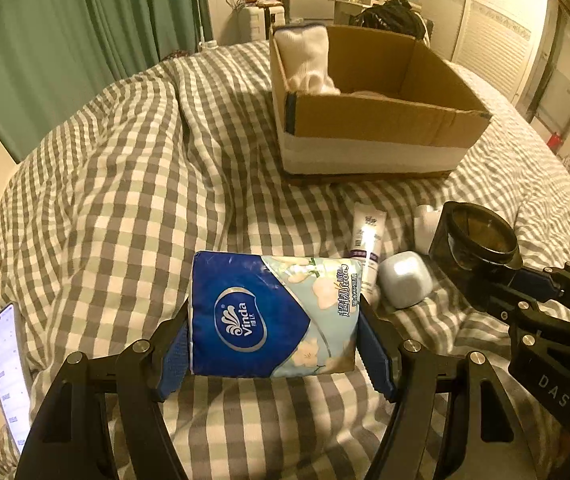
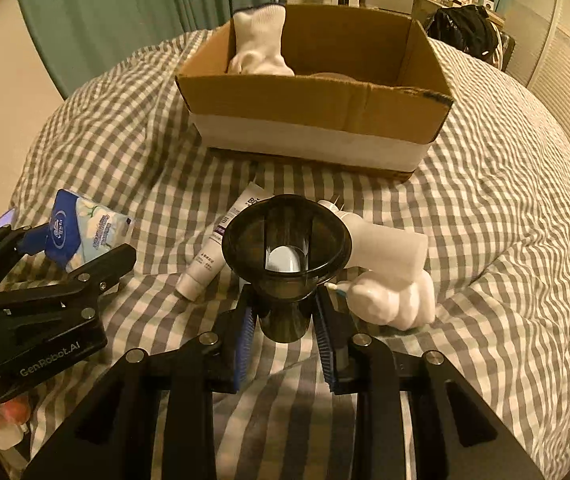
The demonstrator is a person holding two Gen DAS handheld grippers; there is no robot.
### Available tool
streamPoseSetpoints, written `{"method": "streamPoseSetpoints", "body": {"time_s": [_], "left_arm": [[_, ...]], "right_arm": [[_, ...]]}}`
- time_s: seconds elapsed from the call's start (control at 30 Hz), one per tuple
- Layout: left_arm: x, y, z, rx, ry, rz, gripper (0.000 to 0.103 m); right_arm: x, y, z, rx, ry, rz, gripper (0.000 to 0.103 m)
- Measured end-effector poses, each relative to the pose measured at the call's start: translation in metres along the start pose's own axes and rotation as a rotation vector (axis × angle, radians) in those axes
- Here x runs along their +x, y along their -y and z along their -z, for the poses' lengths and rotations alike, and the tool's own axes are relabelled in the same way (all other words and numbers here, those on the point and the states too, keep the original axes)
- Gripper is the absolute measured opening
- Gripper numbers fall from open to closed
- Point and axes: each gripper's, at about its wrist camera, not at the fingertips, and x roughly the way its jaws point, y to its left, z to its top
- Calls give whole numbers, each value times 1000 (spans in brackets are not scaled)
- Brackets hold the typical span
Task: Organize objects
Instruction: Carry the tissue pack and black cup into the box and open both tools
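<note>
The tissue pack (image 1: 273, 316) is sitting nearest, clamped between the jaws of the left gripper (image 1: 273, 344) just above the bed (image 1: 125, 168). The right gripper (image 2: 285, 332) is gripping the black funnel (image 2: 287, 248) by its neck. I think both should be carried level over the near wall of the cardboard box (image 1: 369, 120) before letting go, keeping clear of the white glove (image 1: 305, 60) inside. A tube (image 1: 369, 240) is lying between them; green curtains (image 1: 85, 20) are hanging far left.

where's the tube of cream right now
The tube lies on the checked bedding in front of the box, between the tissue pack and the black cup in the right gripper.
</note>
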Motion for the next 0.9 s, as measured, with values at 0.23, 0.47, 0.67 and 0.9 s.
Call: {"method": "streamPoseSetpoints", "body": {"time_s": [0.23, 0.47, 0.67, 0.9], "left_arm": [[-30, 0, -2, -14, 57, 1, 74], [-59, 9, -14, -8, 115, -9, 74], [-81, 13, -33, -2, 169, 0, 74], [-89, 21, -77, 14, 215, 18, 74]], "right_arm": [[-29, -8, 4, -12, 61, -6, 28], [-58, -19, -6, -46, 137, 6, 27], [-91, -19, -18, -80, 203, 24, 27], [-117, -10, -49, -110, 265, 49, 28]]}}
